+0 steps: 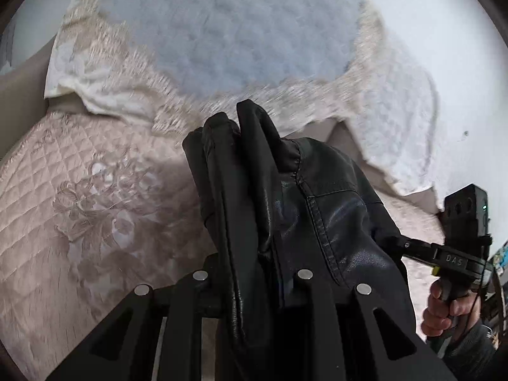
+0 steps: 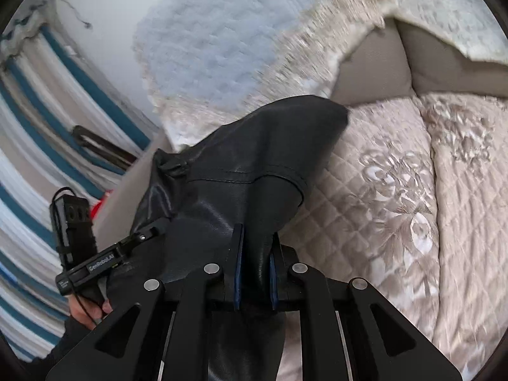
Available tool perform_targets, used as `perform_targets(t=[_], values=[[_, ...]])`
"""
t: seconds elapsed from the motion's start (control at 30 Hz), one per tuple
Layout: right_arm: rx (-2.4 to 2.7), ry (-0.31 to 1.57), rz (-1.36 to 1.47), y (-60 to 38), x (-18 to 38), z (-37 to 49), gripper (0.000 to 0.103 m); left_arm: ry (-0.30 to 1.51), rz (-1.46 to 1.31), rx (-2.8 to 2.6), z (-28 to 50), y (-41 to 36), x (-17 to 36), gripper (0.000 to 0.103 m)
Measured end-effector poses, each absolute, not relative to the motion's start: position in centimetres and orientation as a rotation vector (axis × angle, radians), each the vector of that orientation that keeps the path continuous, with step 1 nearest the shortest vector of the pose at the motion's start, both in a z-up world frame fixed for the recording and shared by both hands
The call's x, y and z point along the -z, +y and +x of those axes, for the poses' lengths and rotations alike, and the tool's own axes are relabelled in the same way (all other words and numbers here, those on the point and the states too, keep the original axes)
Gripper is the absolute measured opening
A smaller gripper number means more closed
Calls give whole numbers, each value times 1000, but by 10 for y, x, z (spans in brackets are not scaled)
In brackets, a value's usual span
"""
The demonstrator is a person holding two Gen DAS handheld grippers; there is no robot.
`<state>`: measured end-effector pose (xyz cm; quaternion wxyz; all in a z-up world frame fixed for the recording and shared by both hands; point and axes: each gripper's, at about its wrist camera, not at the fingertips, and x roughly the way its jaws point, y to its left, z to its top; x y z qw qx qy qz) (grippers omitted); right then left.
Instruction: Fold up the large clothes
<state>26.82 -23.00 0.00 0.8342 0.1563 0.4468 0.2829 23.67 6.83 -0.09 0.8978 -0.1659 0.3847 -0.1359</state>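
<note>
The black leather jacket (image 1: 304, 209) hangs in the air above the quilted beige sofa cover (image 1: 73, 197), held at two places. The left gripper (image 1: 254, 273) has its fingers closed on a thick bunch of folds, and the right gripper (image 2: 255, 266) has its fingers closed on a thinner edge. The two grippers are near each other, so the jacket's long axis runs down from the fingers. I judge it must be lowered toward the sofa seat ahead.
</note>
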Motion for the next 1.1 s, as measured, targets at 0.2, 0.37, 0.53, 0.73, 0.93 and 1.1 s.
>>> perform_targets(t=[0.2, 0.37, 0.53, 0.73, 0.93, 1.1], values=[[-519, 992, 317, -243, 26, 265, 26, 885, -423, 199, 242, 97, 45, 43], [-528, 930, 260, -242, 2, 237, 26, 812, -404, 133, 210, 115, 14, 38], [-581, 886, 172, -214, -10, 202, 26, 714, -305, 229, 166, 73, -26, 40], [-537, 939, 15, -193, 7, 184, 26, 820, -214, 170, 169, 50, 18, 41], [-497, 984, 17, -194, 28, 190, 26, 825, -262, 159, 170, 55, 37, 43], [-474, 973, 17, -198, 15, 181, 26, 838, -306, 147, 167, 60, 31, 44]])
